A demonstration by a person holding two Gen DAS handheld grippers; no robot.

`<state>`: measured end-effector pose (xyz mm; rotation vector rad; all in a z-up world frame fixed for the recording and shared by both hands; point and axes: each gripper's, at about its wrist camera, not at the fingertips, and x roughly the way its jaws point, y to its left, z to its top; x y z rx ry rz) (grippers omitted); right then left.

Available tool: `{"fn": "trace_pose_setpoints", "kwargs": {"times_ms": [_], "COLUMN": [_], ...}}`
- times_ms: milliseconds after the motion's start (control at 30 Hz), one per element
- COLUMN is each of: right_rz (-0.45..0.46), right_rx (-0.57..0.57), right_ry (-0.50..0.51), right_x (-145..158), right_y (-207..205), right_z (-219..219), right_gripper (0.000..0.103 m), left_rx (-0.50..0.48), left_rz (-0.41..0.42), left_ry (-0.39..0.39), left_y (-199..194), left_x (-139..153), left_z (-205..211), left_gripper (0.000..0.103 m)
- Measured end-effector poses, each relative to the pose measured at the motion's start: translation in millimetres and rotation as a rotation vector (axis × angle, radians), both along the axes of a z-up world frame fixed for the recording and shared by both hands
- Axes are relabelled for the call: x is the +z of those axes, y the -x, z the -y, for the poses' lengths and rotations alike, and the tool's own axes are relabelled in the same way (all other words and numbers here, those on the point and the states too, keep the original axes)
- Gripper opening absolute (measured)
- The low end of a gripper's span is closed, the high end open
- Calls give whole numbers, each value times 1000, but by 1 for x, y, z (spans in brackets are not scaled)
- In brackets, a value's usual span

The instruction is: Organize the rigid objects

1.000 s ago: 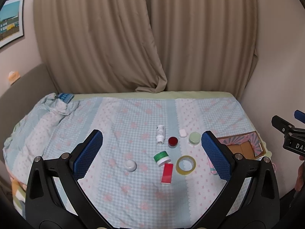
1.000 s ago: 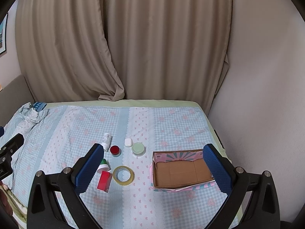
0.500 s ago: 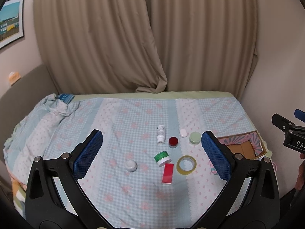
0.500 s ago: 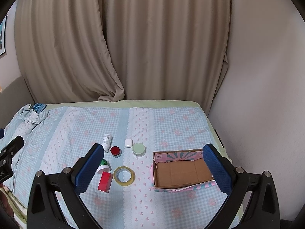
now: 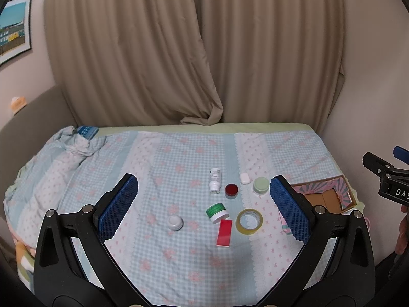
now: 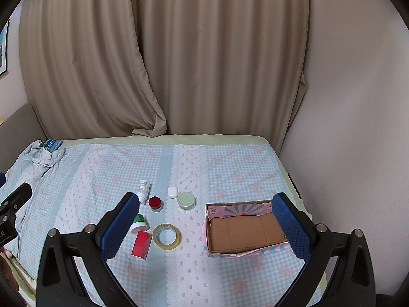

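Small items lie on a checked blue bedspread [image 5: 166, 163]: a white bottle [image 5: 215, 180], a red-lidded jar [image 5: 232, 190], a white case [image 5: 245, 178], a pale green jar [image 5: 261, 184], a green-capped jar [image 5: 217, 212], a tape roll [image 5: 249, 221], a red box [image 5: 224, 232] and a white round jar [image 5: 175, 222]. An open cardboard box [image 6: 245, 226] sits to their right. My left gripper [image 5: 202, 208] is open and empty, held above the items. My right gripper [image 6: 207, 226] is open and empty, above the tape roll [image 6: 166, 236] and box.
Beige curtains [image 5: 194, 51] hang behind the bed. A wall [image 6: 358, 102] runs along the right side. The bedspread bunches up at the far left [image 5: 74, 145] beside a blue object [image 5: 87, 131]. A picture [image 5: 14, 28] hangs at upper left.
Both grippers stay open and have drifted only slightly; the items look a touch closer in the left wrist view. Nothing on the bed has moved.
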<state>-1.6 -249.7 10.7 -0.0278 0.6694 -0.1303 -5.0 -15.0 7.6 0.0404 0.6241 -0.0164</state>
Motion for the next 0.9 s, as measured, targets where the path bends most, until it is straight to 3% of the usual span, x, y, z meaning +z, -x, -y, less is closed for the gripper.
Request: {"fn": "trace_pose_setpoints", "kwargs": {"times_ms": [900], "right_rz": [-2], "right_rx": [4], "right_ry": [-5], "right_x": [1], "right_y": [-2], "right_z": [3], "right_gripper": [103], "left_rx": [1], "left_rz": [-10], "left_ry": [12], "left_y": [-2], "left_x": [1], "left_z": [1], "left_gripper": [103]}}
